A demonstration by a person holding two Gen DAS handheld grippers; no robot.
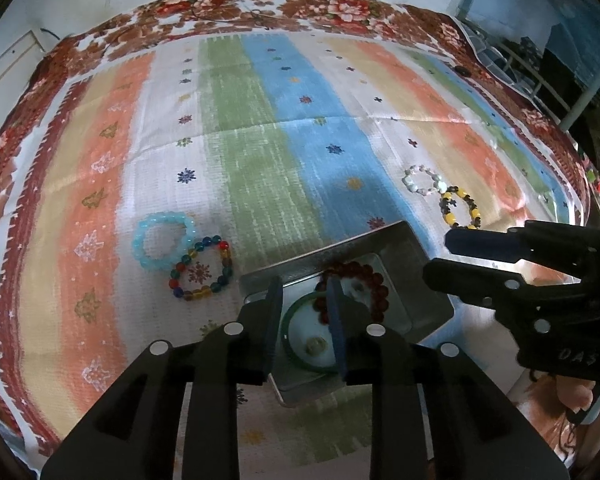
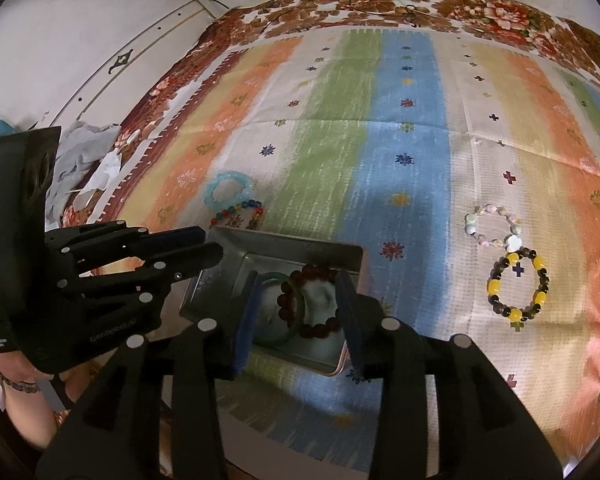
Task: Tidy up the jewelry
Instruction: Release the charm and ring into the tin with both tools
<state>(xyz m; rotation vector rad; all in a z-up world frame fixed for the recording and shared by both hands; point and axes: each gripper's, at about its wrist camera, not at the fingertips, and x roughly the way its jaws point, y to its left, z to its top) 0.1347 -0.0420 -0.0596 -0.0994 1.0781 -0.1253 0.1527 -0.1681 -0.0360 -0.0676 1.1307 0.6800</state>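
Two hand-held grippers hover above a metal tin (image 1: 416, 264) set on a striped, patterned bedspread (image 1: 260, 140). Both stand released and hold nothing. The left gripper (image 1: 305, 322) has a moderate gap between its blue-padded fingers (image 1: 334, 320), and the right gripper (image 2: 296, 312) is spread wider.

Two pieces already lie in the tin, directly below and between the fingers of both grippers: a dark red beaded bracelet (image 2: 296, 280) resting partly over a green bangle (image 1: 296, 354).

Four bracelets remain on the cloth. Ahead of the left gripper and off to its left lie a pale blue beaded bracelet (image 1: 162, 242) and, touching it, a multicoloured glass-bead bracelet (image 1: 202, 268), both just beside the tin's left wall. Ahead of the right gripper and well to its right lie a pale stone bracelet (image 2: 494, 226) and, touching its near edge, a yellow and black beaded bracelet (image 2: 518, 284).

The likely next step is fetching one of these. To do it well, each gripper should take the pair on its own side, nearest piece first. Come down with one finger inside the loop and one outside, pinch a single section of beads, and lift clear so the touching neighbour is not dragged along.
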